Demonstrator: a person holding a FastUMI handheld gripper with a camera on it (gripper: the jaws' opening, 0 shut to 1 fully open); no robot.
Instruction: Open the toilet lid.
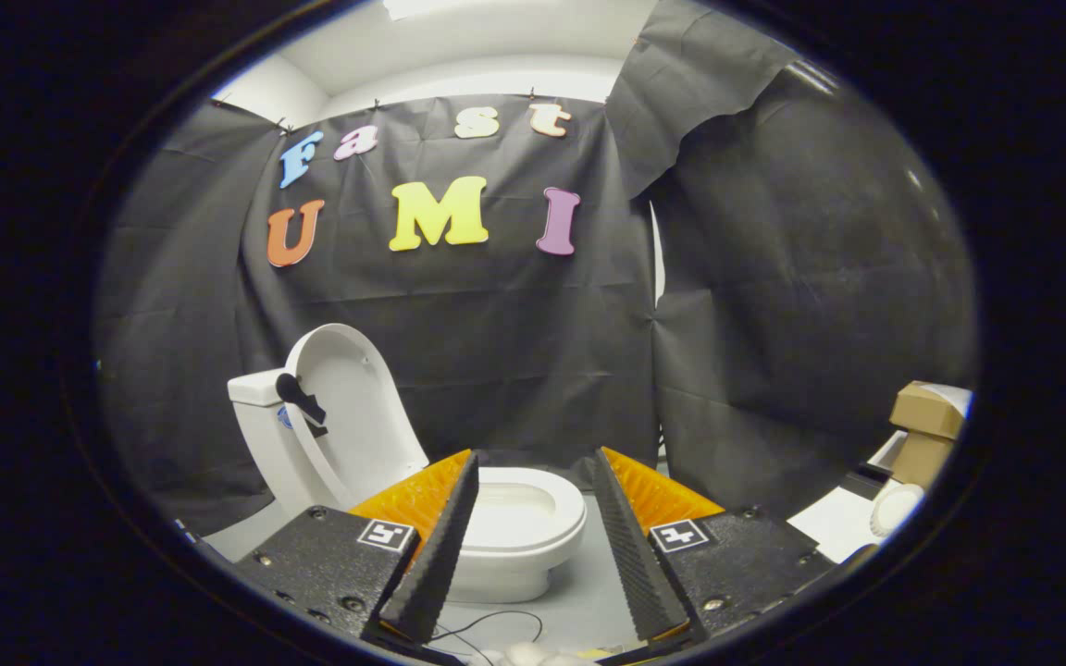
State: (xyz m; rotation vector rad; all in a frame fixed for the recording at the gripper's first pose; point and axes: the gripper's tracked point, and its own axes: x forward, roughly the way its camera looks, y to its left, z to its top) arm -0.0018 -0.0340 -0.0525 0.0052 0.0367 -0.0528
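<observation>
The hand-held gripper [533, 518] has its two fingers [431, 555] spread wide apart, and nothing is held between them. The small white toilet [496, 527] stands on a grey worktop [588, 592] just ahead of the fingers, and its bowl is seen in the gap between them. The toilet lid [348, 407] is already raised; it stands nearly upright and leans back toward the tank [260, 398]. A dark lever [300, 400] sits on the side of the tank. Well apart on the right there is a cardboard box [926, 425]. A thin black cable [487, 624] lies on the worktop below the bowl.
</observation>
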